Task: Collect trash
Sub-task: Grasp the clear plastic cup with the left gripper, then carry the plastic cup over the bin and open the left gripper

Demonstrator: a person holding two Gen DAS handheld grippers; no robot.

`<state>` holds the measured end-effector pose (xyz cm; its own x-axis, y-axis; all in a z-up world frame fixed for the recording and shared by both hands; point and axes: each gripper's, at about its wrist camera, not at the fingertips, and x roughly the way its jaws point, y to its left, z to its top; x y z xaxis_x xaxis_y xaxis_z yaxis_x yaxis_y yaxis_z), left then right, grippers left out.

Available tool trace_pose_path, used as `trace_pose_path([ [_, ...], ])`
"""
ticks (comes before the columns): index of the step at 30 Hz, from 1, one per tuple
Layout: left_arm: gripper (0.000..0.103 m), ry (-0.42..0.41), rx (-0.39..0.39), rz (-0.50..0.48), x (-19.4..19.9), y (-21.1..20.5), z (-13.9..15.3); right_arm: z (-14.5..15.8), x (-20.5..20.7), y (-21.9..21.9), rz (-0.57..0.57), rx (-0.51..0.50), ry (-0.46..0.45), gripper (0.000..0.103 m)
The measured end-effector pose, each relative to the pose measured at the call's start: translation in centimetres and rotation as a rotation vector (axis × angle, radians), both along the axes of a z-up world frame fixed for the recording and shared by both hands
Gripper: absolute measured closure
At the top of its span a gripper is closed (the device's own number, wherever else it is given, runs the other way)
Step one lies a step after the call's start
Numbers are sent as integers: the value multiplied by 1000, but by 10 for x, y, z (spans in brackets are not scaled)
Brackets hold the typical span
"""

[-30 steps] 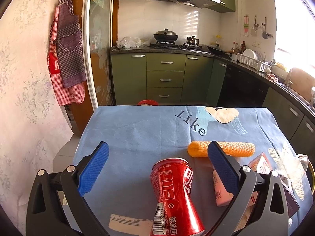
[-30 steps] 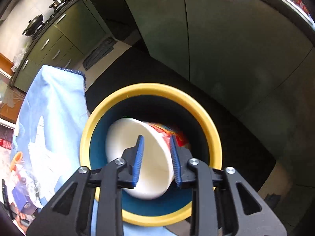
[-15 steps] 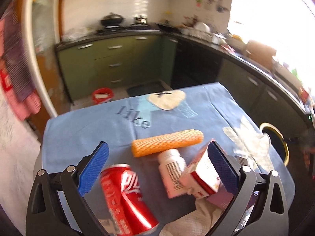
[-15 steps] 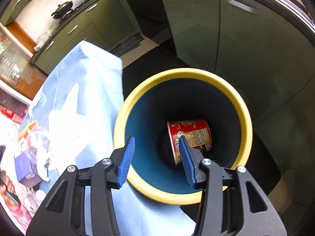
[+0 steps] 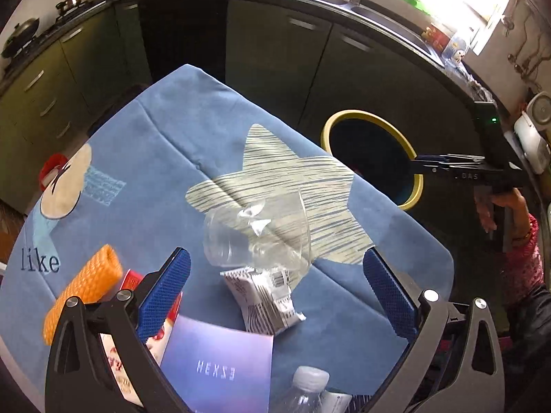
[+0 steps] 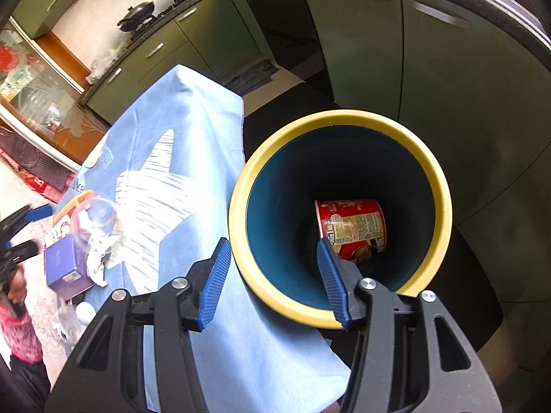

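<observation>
Right gripper (image 6: 273,272): fingers apart with nothing between them, having just been opening, positioned over the near rim of the round yellow-rimmed, dark blue trash bin (image 6: 444,186). A red printed paper cup (image 6: 351,223) lies on its side at the bin bottom. The bin stands just beside the blue cloth-covered tabletop (image 5: 155,144).

Left gripper (image 5: 275,289): fingers wide apart, holding nothing, above the tabletop. Below it lie a crushed clear plastic cup (image 5: 255,234) touching a white printed wrapper (image 5: 265,296). An orange foam mesh sleeve (image 5: 84,289), a purple box (image 5: 217,368) and a clear plastic bottle (image 5: 306,389) lie nearby
</observation>
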<state>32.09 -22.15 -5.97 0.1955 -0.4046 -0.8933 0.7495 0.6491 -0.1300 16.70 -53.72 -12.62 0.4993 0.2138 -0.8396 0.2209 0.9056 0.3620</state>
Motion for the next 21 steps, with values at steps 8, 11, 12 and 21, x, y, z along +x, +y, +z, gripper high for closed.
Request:
trace_pose_path([
  [8,4,117,40,94,41,3,-33,-16,-10,-16,-4,54,-3,51],
  [11,4,178,46,112,51,0,-47,-21,-8,-18,1,69,-3,51],
  [12,4,191,44,114,49,0,-50,-22,-8,-18,4,75,-1,51],
  [21,22,131,74,104,34,-6,-47,-27,-9,-20,7,99,-11,51],
])
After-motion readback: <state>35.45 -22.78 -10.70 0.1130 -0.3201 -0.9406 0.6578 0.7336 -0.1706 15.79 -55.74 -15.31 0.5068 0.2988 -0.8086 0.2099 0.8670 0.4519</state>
